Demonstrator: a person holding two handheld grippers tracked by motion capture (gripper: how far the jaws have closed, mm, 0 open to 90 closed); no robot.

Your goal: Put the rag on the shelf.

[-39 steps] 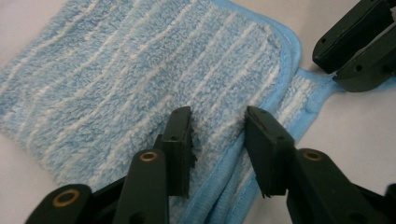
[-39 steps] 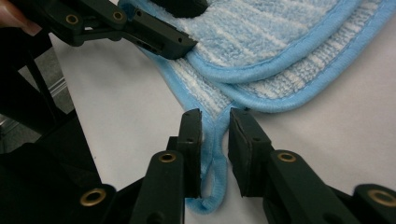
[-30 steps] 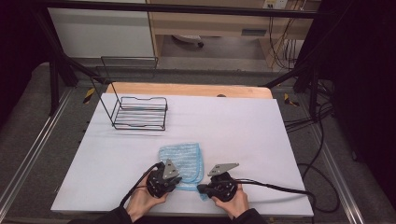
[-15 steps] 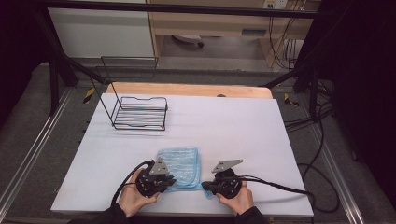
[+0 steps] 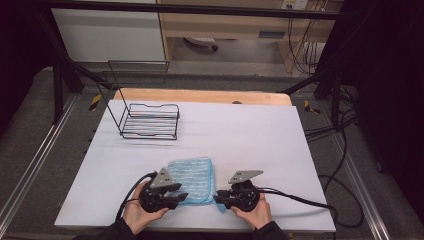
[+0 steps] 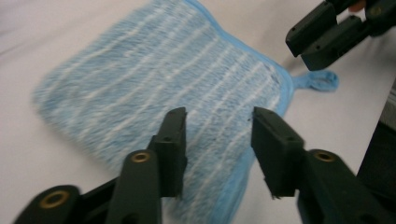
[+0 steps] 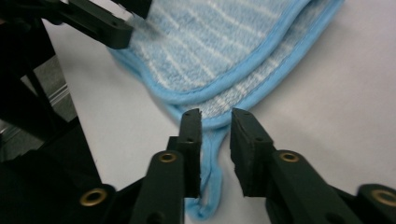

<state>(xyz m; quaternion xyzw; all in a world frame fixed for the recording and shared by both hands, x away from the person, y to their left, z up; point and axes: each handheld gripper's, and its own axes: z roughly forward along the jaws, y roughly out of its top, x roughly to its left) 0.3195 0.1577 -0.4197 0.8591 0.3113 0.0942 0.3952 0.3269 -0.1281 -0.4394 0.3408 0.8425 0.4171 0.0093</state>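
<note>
A folded light-blue striped cloth [image 5: 192,177] lies flat near the table's front edge. My left gripper [image 5: 181,194] sits at its near-left corner. In the left gripper view my left gripper [image 6: 218,147] has just been opening and stands open above the cloth [image 6: 154,79], pads clear of it. At the cloth's near-right corner is my right gripper [image 5: 219,199]. In the right gripper view my right gripper [image 7: 215,137] has also just been opening. A narrow gap shows between its jaws, and the cloth's hem and hanging loop [image 7: 210,186] lie loose in that gap.
A black wire rack [image 5: 150,120] stands at the back left of the white table [image 5: 260,135]. A wooden board [image 5: 200,95] runs along the far edge. Cables [image 5: 300,200] trail from the grippers to the right, and metal frame rails flank the table.
Both grippers' jaws have come apart, letting go of the cloth. The left gripper has slid a little to the left along the front edge. The cloth rests flat.
</note>
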